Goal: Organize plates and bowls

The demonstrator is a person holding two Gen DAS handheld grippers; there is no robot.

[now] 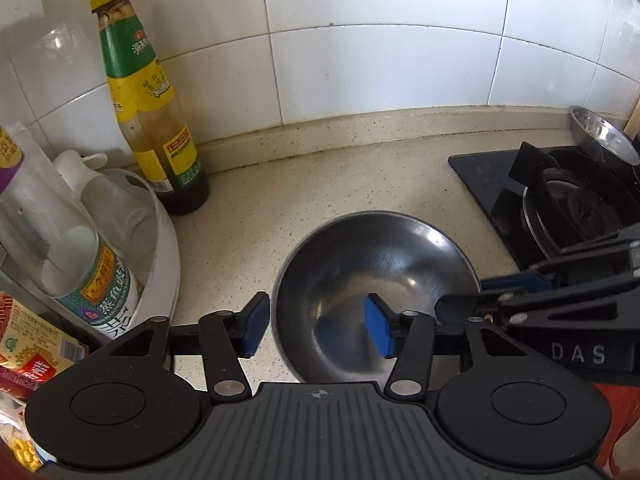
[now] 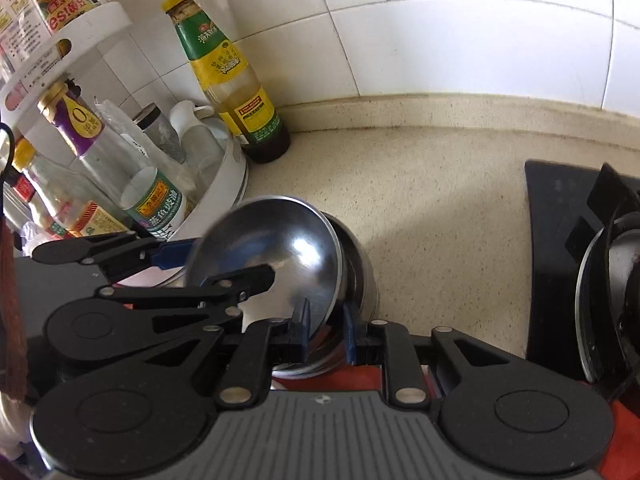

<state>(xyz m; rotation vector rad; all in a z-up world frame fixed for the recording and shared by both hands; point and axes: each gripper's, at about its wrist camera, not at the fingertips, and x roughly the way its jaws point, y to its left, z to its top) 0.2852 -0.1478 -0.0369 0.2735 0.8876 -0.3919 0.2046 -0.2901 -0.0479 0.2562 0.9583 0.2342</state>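
Steel bowl (image 1: 374, 292) sits on the counter (image 1: 312, 184), between the sauce bottle (image 1: 150, 100) and the stove (image 1: 560, 200). Left gripper (image 1: 318, 326) straddles the bowl's near-left rim, jaws partly open, pads clear of the metal, holding nothing. Right gripper (image 2: 326, 330) is nearly closed, pinching the rim of a second bowl (image 2: 276, 256), which tilts up over the stack. Thin polished steel like this looks light and stiff but slick, so I'd judge the rim the only sure hold; grip squarely or it could pivot. The counter is speckled stone, hard and flat, backed by white tile (image 1: 380, 40). A white rack (image 2: 224, 184) of bottles crowds the left, and another bowl (image 1: 604, 136) rests by the stove.
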